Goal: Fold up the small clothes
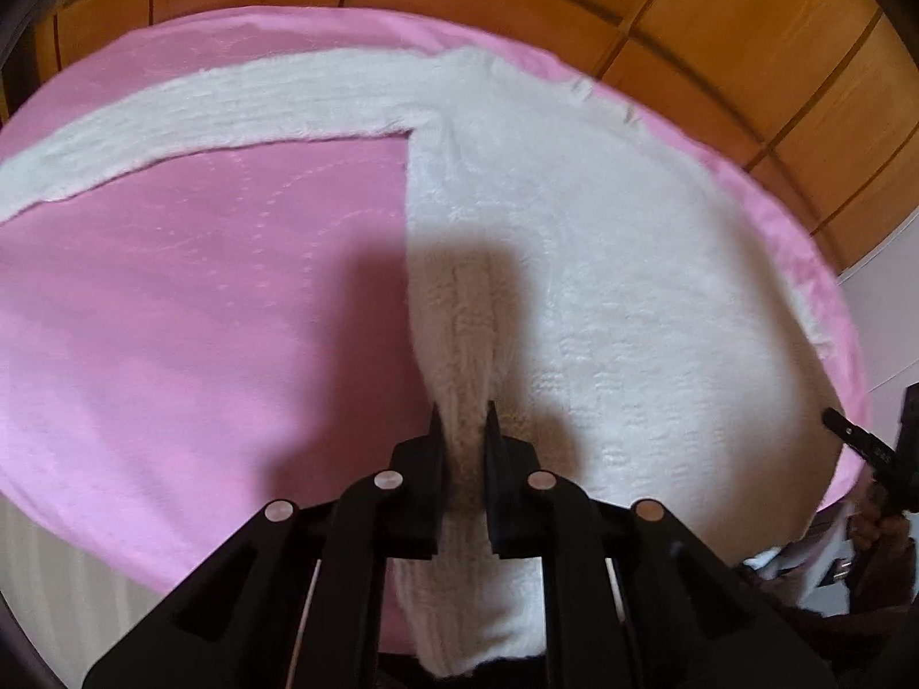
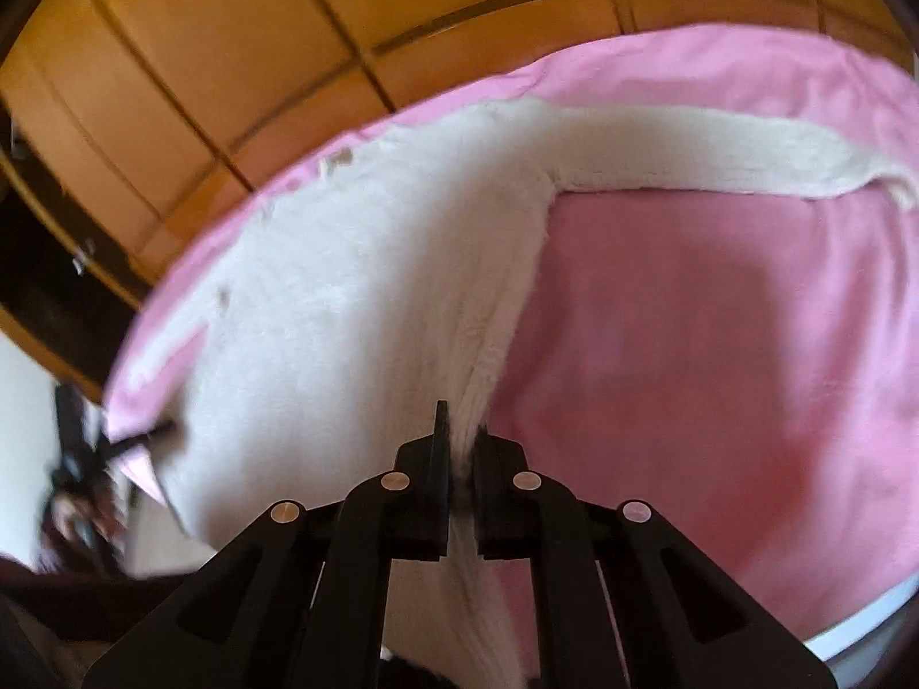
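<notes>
A white fuzzy garment [image 1: 603, 264] lies spread on a pink cloth [image 1: 201, 316] covering the tabletop, one long sleeve [image 1: 230, 109] stretched flat across the far side. The left hand-held gripper [image 1: 464, 430] is clenched on a raised ridge of the garment's near edge, fabric pinched between its black fingers [image 1: 435, 436]. The right hand-held gripper [image 2: 462, 430] likewise grasps a bunched fold of the garment [image 2: 356, 287] where the white edge meets the pink cloth [image 2: 718, 344]. Wooden panels [image 1: 746, 46] stand behind the tabletop.
</notes>
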Available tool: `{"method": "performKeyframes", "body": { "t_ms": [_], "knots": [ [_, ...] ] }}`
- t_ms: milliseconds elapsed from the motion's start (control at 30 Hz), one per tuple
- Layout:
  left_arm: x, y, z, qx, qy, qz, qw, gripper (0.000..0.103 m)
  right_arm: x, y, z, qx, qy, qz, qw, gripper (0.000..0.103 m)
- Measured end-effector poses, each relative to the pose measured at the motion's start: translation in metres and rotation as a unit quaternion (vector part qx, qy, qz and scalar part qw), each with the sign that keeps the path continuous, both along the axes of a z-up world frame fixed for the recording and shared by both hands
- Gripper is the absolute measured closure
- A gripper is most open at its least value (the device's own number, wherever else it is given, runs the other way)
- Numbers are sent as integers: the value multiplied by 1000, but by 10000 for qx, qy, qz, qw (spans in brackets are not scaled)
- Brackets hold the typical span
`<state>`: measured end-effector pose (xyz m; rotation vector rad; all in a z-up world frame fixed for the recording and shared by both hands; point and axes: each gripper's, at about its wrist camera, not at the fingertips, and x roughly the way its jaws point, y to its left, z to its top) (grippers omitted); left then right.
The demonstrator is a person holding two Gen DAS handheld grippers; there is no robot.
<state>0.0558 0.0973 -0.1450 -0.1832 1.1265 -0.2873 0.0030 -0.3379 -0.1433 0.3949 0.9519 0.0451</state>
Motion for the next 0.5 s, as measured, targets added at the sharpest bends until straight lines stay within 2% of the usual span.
{"method": "performKeyframes", "body": {
  "t_ms": [67,100,133,200,233,267,300,333,367,400,433,500],
  "knots": [
    [1,-4,-4,199,88,-13,9998,90,5,0,-20,-287,377,-66,9989,98],
    [-1,-6,-3,285,67,-14,9996,81,8,-3,-34,-306,577,-169,9977,98],
    [-2,-7,-1,326,21,5,9995,67,10,-6,-42,-242,640,-244,9974,98],
    [-4,-6,8,463,-164,115,9987,49,10,-13,-42,-35,541,-303,9981,98],
    [-5,-4,13,464,-241,171,9985,47,12,-16,-40,105,479,-282,9984,97],
    [-5,-2,17,454,-308,246,9982,47,12,-22,-39,237,408,-269,9985,93],
    [-3,-1,23,421,-392,335,9978,46,14,-32,-35,244,336,-381,9984,78],
    [-3,1,29,369,-506,429,9971,40,14,-43,-32,217,272,-556,9978,66],
    [-3,3,35,331,-614,510,9963,35,17,-62,-28,278,152,-847,9959,64],
    [-3,2,42,294,-786,631,9945,28,15,-79,-25,346,60,-1085,9935,63],
    [-2,0,47,254,-877,655,9937,28,17,-99,-23,395,-35,-1421,9891,63],
    [4,-8,55,199,-983,628,9930,23,20,-148,-22,447,-181,-2255,9731,63]
  ]
}}
